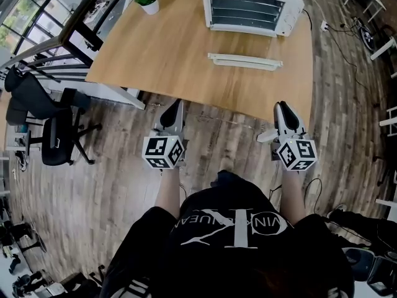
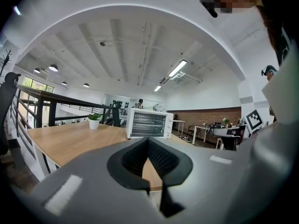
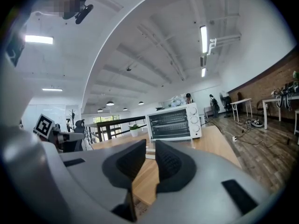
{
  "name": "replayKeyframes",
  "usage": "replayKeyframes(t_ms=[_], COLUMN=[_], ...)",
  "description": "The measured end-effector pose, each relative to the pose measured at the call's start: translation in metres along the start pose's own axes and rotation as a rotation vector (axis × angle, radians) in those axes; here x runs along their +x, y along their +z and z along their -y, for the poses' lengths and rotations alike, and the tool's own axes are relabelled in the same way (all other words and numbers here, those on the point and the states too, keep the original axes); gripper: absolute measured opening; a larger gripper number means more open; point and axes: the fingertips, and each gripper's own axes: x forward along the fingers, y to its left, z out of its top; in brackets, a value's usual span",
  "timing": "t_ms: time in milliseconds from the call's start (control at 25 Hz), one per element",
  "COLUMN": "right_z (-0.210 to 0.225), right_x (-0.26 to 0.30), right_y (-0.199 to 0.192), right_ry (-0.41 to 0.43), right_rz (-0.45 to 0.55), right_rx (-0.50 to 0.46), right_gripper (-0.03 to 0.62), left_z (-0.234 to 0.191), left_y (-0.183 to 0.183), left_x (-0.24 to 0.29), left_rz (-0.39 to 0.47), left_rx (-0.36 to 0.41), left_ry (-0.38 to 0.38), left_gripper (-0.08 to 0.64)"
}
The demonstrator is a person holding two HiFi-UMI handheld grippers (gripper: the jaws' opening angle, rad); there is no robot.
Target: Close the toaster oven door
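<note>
The white toaster oven (image 1: pixel 248 8) stands at the far edge of the wooden table (image 1: pixel 161 54). Its door (image 1: pixel 245 61) hangs open and lies flat toward me, handle at the near edge. Both grippers hover at the table's near edge, well short of the door. My left gripper (image 1: pixel 176 104) points at the table left of the oven; its tips touch with nothing between them. My right gripper (image 1: pixel 284 106) sits below the door's right end, with a narrow gap between its pads and nothing in it. The oven (image 2: pixel 148 124) shows ahead in the left gripper view, and the oven (image 3: pixel 174 122) in the right gripper view.
A small potted plant (image 1: pixel 149 0) stands at the table's far left corner. A black office chair (image 1: pixel 53 126) is on the wood floor to the left, by a black railing (image 1: pixel 62 36). Cables and white furniture legs (image 1: pixel 381 48) lie to the right.
</note>
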Motion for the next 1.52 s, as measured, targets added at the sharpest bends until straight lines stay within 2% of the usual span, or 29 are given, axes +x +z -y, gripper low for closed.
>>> replayKeyframes(t_ms=[480,1160,1520], right_z=[0.053,0.077,0.088], right_x=[0.036,0.047,0.081], right_y=[0.0,-0.04,-0.061], right_ry=[-0.017,-0.045,-0.057], right_rz=[-0.011,-0.1,-0.194], right_rx=[0.011,0.09,0.096], right_gripper=[0.029,0.029,0.029], left_z=[0.012,0.018,0.015], left_y=[0.004,-0.019,-0.031], left_x=[0.068,0.088,0.129], left_rz=[0.01,-0.062,-0.094], left_rx=[0.014,0.011,0.0], left_ry=[-0.036,-0.049,-0.083], left_gripper=[0.012,0.011,0.012])
